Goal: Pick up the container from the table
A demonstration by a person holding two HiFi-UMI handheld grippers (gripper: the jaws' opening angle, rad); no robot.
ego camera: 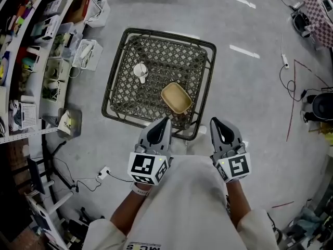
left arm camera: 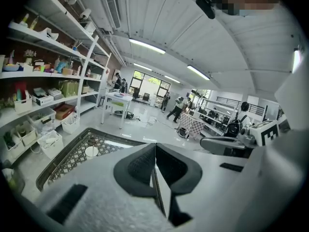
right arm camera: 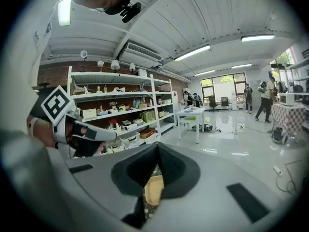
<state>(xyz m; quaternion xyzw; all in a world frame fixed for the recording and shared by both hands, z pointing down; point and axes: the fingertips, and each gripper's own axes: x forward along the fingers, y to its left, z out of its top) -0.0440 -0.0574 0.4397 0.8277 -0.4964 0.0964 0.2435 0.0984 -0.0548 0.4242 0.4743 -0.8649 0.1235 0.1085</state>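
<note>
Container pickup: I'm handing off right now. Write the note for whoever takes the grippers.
Left gripper: jaws shut, empty, held by the near edge of the table.
Right gripper: jaws shut, empty, just off the table's near right corner.
Things: the tan container lies on the lattice table, on its near side, apart from a small white cup farther back.
Done: nothing yet; neither gripper touches the container.
Left: open a gripper, probably the right, reach in, close on the container's rim, lift.

A dark lattice table point(ego camera: 171, 56) bears a tan container point(ego camera: 176, 98) and a white cup point(ego camera: 140, 71)
</note>
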